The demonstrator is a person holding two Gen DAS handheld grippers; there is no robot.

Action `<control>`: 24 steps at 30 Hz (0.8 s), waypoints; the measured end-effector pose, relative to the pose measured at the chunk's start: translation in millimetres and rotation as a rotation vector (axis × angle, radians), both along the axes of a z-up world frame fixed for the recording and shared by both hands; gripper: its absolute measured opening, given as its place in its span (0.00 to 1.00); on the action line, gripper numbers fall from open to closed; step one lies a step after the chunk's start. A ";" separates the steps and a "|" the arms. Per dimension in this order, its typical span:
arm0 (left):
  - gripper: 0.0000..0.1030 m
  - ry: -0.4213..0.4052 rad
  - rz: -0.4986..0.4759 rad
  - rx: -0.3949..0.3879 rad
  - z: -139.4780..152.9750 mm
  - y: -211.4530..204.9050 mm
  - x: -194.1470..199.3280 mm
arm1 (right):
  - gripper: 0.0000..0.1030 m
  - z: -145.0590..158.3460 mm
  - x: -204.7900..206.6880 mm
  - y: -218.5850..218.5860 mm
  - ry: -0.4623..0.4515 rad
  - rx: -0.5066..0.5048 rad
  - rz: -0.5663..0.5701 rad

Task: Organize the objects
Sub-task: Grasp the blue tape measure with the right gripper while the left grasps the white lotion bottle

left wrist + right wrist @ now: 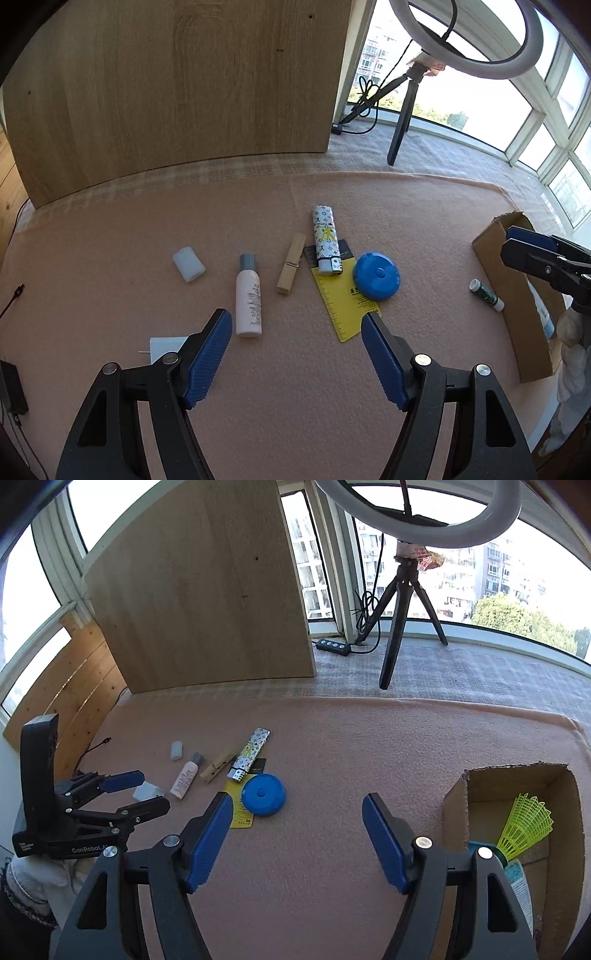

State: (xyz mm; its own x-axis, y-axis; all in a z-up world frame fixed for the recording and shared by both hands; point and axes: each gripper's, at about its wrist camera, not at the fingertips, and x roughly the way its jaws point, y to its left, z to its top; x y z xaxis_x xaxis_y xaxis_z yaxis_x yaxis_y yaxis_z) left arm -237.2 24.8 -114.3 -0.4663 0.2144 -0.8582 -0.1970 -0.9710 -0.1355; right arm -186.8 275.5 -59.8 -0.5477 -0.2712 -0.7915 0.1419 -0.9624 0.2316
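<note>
A pink bottle (248, 301), clothespin (291, 264), patterned lighter (325, 240) and blue round case (376, 276) lie mid-surface on the pink cloth (295, 369), bare cloth all around. The cardboard box (517, 786) sits at the right edge. The left hand-held gripper (297, 325) and right hand-held gripper (297, 805) both gape wide, empty.

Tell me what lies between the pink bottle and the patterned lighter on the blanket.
A wooden clothespin lies between the pink bottle and the patterned lighter, touching neither; the left wrist view shows it best.
</note>
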 end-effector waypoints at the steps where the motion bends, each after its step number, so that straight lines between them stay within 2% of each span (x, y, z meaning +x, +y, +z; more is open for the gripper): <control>1: 0.72 -0.006 0.003 -0.005 -2.4 -0.6 -2.9 | 0.67 -4.0 -5.2 -3.7 -0.017 0.001 0.010; 12: 0.65 -0.055 0.022 -0.018 -29.8 -7.3 -22.9 | 0.67 -45.8 -43.9 -37.3 -0.124 0.045 0.085; 24: 0.56 -0.085 0.028 -0.029 -44.3 -11.5 -35.3 | 0.67 -82.3 -63.4 -68.5 -0.170 0.136 0.142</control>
